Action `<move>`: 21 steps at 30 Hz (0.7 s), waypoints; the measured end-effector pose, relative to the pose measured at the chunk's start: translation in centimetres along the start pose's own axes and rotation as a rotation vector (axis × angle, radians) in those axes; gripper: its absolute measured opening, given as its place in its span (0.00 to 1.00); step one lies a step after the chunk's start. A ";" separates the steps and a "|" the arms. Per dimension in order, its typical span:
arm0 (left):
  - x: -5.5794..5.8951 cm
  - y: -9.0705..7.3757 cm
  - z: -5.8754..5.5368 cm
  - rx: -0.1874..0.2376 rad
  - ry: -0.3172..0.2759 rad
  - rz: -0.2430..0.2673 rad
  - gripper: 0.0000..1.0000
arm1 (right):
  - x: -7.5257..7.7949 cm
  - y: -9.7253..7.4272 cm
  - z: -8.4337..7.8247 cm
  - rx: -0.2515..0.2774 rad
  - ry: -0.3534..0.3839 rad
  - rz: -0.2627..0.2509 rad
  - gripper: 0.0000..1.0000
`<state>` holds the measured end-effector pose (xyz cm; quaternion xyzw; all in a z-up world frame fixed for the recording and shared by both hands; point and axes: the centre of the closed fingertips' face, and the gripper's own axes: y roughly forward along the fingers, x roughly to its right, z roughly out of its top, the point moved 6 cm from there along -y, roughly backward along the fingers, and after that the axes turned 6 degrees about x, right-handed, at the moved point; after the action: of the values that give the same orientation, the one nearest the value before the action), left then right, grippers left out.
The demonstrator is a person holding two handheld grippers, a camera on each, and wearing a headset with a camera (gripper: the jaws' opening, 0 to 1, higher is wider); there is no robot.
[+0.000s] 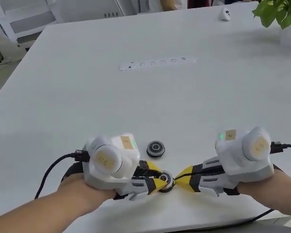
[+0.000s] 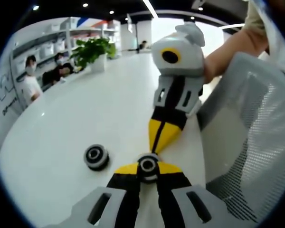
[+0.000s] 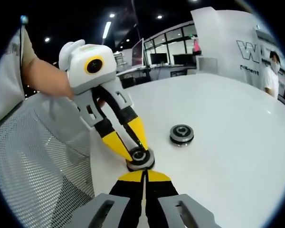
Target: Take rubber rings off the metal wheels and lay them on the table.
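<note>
Head view: white table (image 1: 87, 97), near edge. Left gripper (image 1: 160, 182) and right gripper (image 1: 177, 177) tip to tip at a small metal wheel (image 1: 165, 180). Second wheel (image 1: 155, 149) flat on the table just beyond, apart from both tools, with a dark rubber ring (image 1: 150, 149) apparently on its rim. Power strip (image 1: 157, 63) farther up the table; potted plant (image 1: 279, 12) at the far right corner. Left gripper view: own yellow-tipped jaws part open, one on either side of the metal wheel (image 2: 148, 166) and closed against it. Right gripper (image 2: 155, 142) opposite, its point touching the wheel's far rim. Second wheel (image 2: 96, 156) off to one side; mesh chair back (image 2: 256, 142) alongside. Right gripper view: own jaws drawn together to a hairline gap, tips at the near rim of the metal wheel (image 3: 140, 159); cannot tell whether any rubber is pinched between them. Left gripper (image 3: 138, 153) clasped round the wheel from the opposite side. Progress, as judged: early. Both wheels dark-rimmed, rings seemingly in place; first wheel in hand, second wheel (image 3: 182, 134) untouched, both rings yet to be laid on the table.
</note>
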<state>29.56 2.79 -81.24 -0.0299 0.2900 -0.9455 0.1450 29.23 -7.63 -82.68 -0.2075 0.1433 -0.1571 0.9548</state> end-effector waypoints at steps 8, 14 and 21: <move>0.1 0.0 0.0 -0.007 0.007 0.010 0.12 | 0.3 0.0 0.3 0.023 0.042 -0.013 0.00; 0.1 0.0 0.0 -0.012 0.011 0.021 0.12 | 0.5 0.1 0.6 0.047 0.082 -0.024 0.00; 0.1 0.0 0.1 -0.022 0.018 0.030 0.12 | 0.2 0.3 0.9 0.044 0.071 -0.021 0.00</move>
<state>29.50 2.71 -81.19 -0.0186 0.3019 -0.9402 0.1564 29.81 -7.17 -82.05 -0.1821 0.1712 -0.1774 0.9519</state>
